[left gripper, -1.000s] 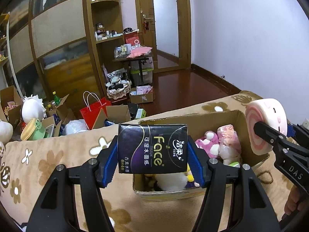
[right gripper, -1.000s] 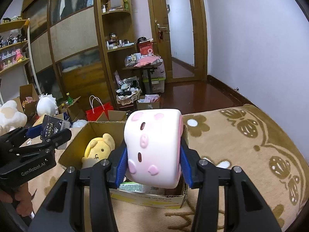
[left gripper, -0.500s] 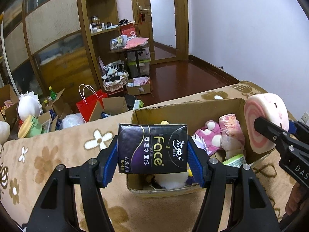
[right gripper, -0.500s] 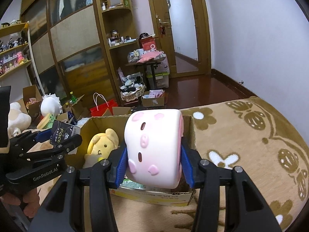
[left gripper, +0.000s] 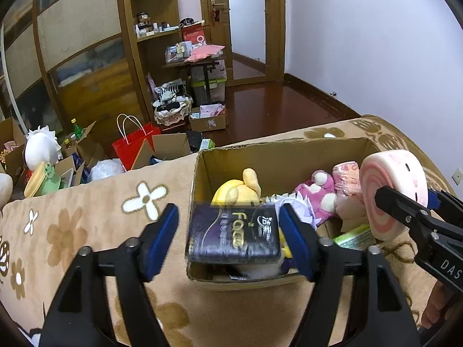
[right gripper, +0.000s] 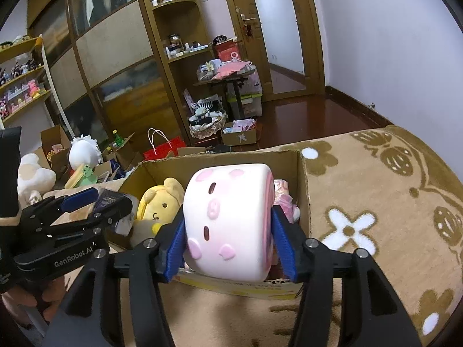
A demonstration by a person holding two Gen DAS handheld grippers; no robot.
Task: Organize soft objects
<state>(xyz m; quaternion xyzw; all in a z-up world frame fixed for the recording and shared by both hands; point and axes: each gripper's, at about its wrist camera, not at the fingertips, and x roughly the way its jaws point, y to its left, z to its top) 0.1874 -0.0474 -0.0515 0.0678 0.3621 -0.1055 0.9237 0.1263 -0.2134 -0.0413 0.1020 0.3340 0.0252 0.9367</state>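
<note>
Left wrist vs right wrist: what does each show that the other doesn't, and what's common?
Left wrist only: the left gripper open from behind, its fingers apart and the dark tissue pack loose between them over the box; also a pink plush and a green packet inside.

Right wrist only: the right gripper shut on the pink roll cushion, shown face-on with its printed face; wall shelves of figures at far left.

Both: the cardboard box, the yellow plush, the floral blanket and the red bag.

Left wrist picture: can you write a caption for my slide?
The open left claw lets a dark tissue pack drop into the cardboard box of plush toys, while the right claw grips a pink pig cushion.
</note>
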